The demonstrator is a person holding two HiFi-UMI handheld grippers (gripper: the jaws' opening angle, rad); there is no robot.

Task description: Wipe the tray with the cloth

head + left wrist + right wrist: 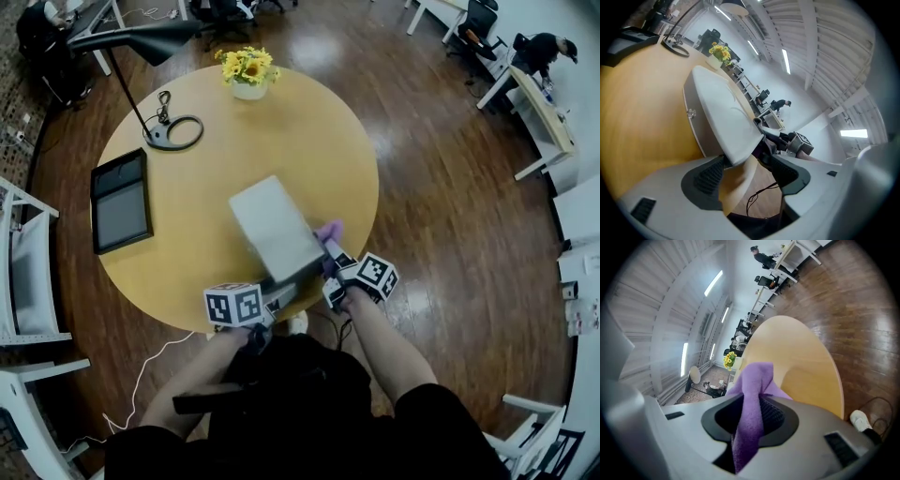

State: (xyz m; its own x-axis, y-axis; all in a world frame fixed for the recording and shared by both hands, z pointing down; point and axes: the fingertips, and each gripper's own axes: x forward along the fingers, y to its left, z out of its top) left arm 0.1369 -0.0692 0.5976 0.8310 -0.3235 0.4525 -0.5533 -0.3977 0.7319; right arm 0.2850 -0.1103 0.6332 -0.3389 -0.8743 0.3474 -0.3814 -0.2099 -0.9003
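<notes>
On the near part of the round wooden table (187,178), a white rectangular tray (277,230) is tilted up off the surface. My left gripper (281,295) is shut on its near end; in the left gripper view the tray's corner (722,112) lies between the jaws against the left pad (710,176). My right gripper (330,258) is at the tray's right side, shut on a purple cloth (328,232). In the right gripper view the cloth (752,399) stands up out of the jaws and hangs down between them.
On the far half of the table are a black desk lamp (173,131), a vase of yellow flowers (248,75) and a dark tablet (120,202). White chairs (28,272) stand at the left. Desks with a seated person (539,56) are far right.
</notes>
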